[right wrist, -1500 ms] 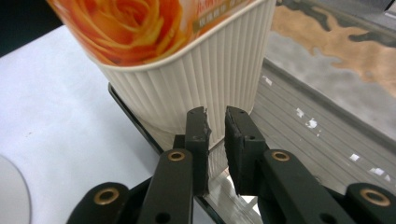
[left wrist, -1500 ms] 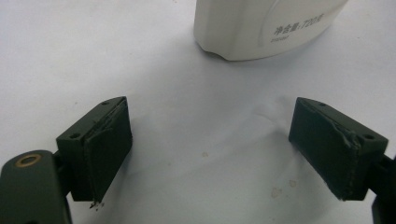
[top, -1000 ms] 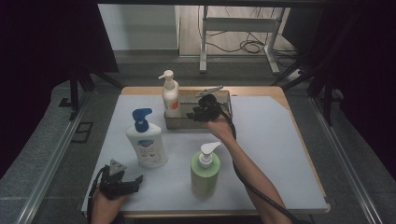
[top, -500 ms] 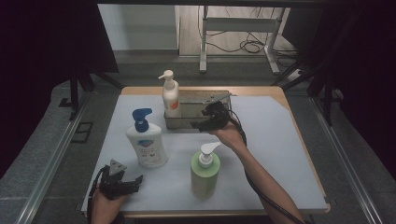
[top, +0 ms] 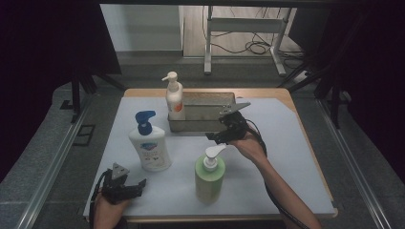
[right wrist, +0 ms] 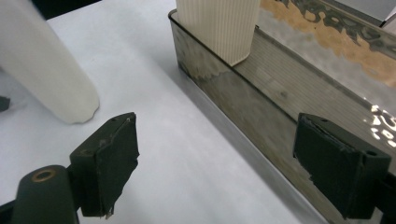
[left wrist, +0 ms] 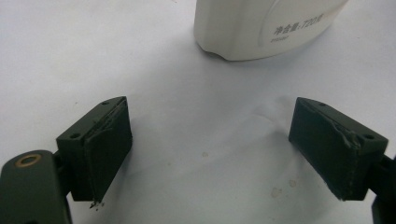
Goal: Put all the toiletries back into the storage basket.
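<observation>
A cream pump bottle (top: 175, 98) with an orange label stands upright in the left end of a metal tray (top: 210, 101); its ribbed body (right wrist: 219, 25) sits just inside the tray wall (right wrist: 261, 102). My right gripper (top: 215, 136) hovers in front of the tray, above the pump of a green bottle (top: 210, 176). Its jaws have just been opening and now stand open (right wrist: 215, 168) over bare mat, with nothing between them. My left gripper (top: 137, 187) rests open at the near left, and its view (left wrist: 210, 154) faces the base of a white bottle (left wrist: 261, 23) with a blue pump (top: 149, 143).
A white mat (top: 286, 157) covers the wooden table, whose right half is bare. A blurred white rounded shape (right wrist: 46, 70) lies left of my right jaws. Beyond the table's far edge stand a metal frame (top: 243, 43) and cables on the floor.
My right gripper has drawn back from the tray toward the near side, and its jaws have opened. The cream bottle stays standing in the tray. The left gripper has not moved.
</observation>
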Tool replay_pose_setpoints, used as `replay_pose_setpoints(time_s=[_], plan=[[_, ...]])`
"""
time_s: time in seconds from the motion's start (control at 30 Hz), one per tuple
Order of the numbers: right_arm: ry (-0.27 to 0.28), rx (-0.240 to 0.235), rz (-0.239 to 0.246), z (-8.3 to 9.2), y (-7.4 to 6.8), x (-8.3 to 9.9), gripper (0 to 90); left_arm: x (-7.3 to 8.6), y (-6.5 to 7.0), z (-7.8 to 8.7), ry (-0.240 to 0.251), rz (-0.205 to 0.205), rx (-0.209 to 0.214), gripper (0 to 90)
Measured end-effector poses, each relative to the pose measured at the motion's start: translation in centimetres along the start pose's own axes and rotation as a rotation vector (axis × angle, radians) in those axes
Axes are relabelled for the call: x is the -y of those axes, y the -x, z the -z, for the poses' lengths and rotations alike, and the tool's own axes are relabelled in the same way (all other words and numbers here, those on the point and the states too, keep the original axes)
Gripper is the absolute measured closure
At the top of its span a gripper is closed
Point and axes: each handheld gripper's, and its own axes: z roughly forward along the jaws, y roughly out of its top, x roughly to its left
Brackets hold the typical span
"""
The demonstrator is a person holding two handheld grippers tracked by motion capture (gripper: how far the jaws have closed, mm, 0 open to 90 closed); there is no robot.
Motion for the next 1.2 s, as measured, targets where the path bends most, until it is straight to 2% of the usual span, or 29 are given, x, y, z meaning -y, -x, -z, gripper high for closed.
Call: replay_pose_setpoints(time_s=[0.23, 0.37, 0.47, 0.7, 1.07, 1.2], plan=[[0.001, -0.015, 0.011, 1.2, -0.1, 1.6, 12.4, 0.0, 0.0, 0.0, 0.001, 0.002, 0.0, 12.8], [-0.019, -0.016, 0.044, 1.8, -0.3, 2.7, 12.8, 0.0, 0.0, 0.0, 0.001, 0.002, 0.0, 12.8], [-0.021, -0.014, 0.05, 2.2, -0.5, 3.3, 12.3, 0.0, 0.0, 0.0, 0.001, 0.001, -0.001, 12.9], [-0.034, -0.029, 0.043, 3.2, -1.1, 5.1, 9.2, 0.0, 0.0, 0.0, 0.002, 0.001, -0.001, 12.9], [-0.022, -0.04, 0.032, 4.6, -1.6, 7.2, 7.5, 0.0, 0.0, 0.0, 0.002, 0.002, -0.002, 12.9], [-0.027, -0.07, 0.017, 5.1, -1.9, 8.1, 7.3, 0.0, 0.0, 0.0, 0.002, 0.003, -0.001, 12.8]])
